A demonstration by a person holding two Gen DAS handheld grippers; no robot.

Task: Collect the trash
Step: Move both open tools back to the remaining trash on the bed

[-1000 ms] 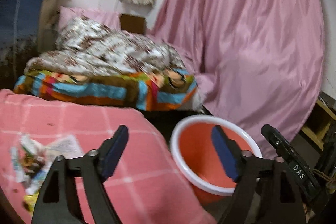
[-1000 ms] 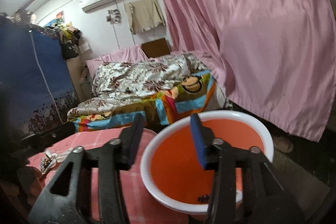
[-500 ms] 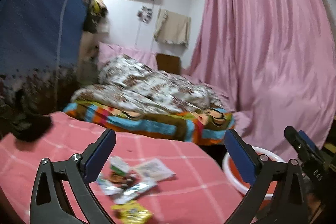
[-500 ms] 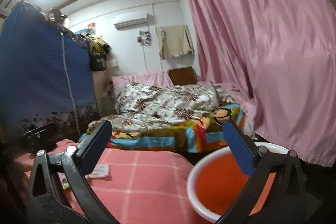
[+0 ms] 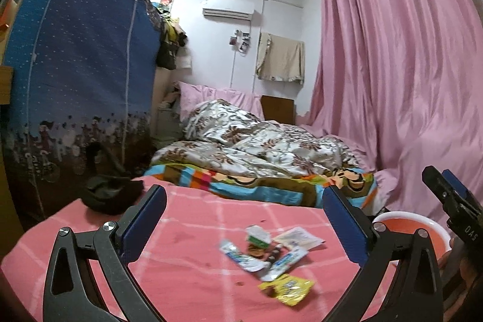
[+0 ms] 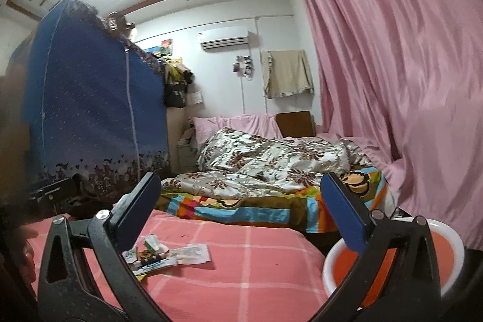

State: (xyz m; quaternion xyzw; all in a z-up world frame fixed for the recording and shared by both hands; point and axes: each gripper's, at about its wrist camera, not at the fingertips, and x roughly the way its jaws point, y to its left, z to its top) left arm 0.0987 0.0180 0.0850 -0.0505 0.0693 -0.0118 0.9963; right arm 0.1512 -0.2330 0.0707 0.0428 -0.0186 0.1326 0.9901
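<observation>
Both the left hand-held gripper (image 5: 244,219) and the right hand-held gripper (image 6: 238,204) stand wide apart and empty above the pink checked worktop (image 5: 193,231). The wrapper pile (image 5: 268,255) lies loose on it, left of the orange basin (image 6: 422,258). The thin, overlapping wrappers could slide or scatter under a closing grip, or the top one alone might lift.

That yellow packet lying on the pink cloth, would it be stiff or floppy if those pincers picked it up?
Probably floppy: the yellow packet lies flat and crinkled on the pink cloth. It looks thin, so likely very light. Its shiny surface might slip between the pads.
</observation>
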